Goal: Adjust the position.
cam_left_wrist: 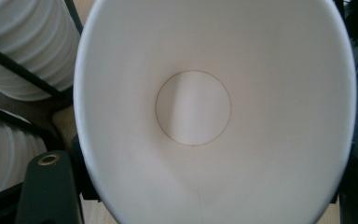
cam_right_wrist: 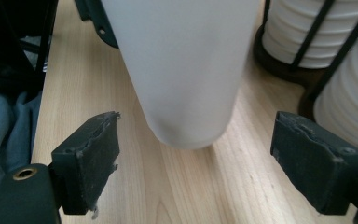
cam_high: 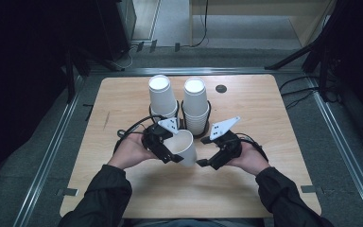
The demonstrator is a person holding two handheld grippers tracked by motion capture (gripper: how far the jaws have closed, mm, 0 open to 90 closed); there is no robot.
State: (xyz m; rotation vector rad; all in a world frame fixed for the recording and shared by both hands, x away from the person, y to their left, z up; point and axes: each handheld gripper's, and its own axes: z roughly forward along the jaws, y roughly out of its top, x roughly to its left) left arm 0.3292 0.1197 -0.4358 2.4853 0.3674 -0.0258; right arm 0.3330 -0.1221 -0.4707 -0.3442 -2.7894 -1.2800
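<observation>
Wooden tabletop (cam_high: 137, 189) bears two cup stacks (cam_high: 196, 106) (racked), while left gripper (cam_high: 163, 146) clasps a tilted paper cup (cam_high: 184, 147) whose thin wall could buckle if right gripper (cam_high: 208, 161), spread wide at its base, squeezes hard.

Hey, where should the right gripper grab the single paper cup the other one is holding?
Probably the closed bottom end of the paper cup: it lies tipped, base toward the right gripper, whose open jaws already flank that narrower end. Come straight along the cup's axis.

Behind the paper cup (cam_high: 183, 146), two cup stacks (cam_high: 163, 97) are set side by side on the table (cam_high: 264, 184). The left gripper (cam_high: 163, 142) is placed left of the cup, the right gripper (cam_high: 203, 163) right.
</observation>
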